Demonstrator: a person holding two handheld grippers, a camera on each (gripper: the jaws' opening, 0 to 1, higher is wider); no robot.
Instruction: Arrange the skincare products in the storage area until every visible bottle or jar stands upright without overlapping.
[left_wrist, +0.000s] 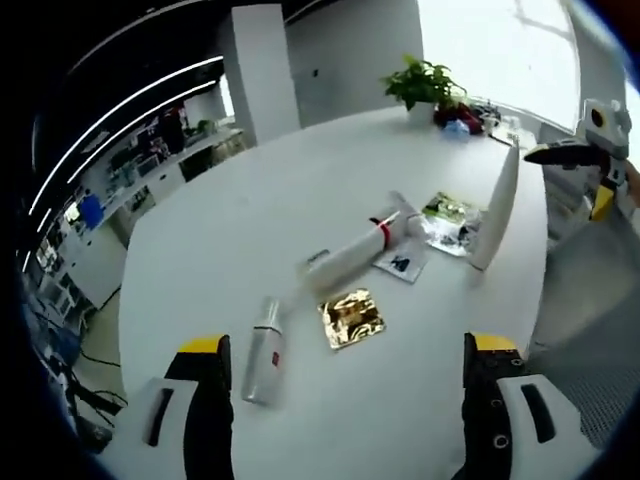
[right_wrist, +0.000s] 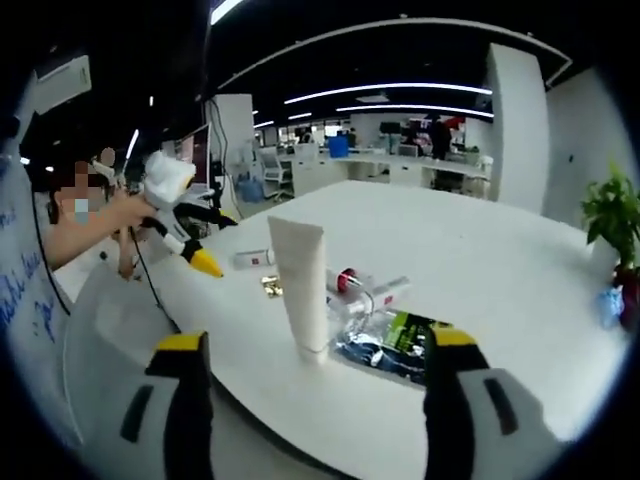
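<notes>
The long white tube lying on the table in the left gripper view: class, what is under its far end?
The long white tube rests its red-banded far end on a small white sachet. The sachet's covered part cannot be seen.

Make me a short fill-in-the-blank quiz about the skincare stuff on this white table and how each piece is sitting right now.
1. The tall white tube stands ____ on its cap.
2. The small white bottle near the left gripper lies on its ____.
3. The square packet beside it is ____ in colour.
4. The jaws of the right gripper are ____, holding nothing.

Missing words: upright; side; gold; open
</notes>
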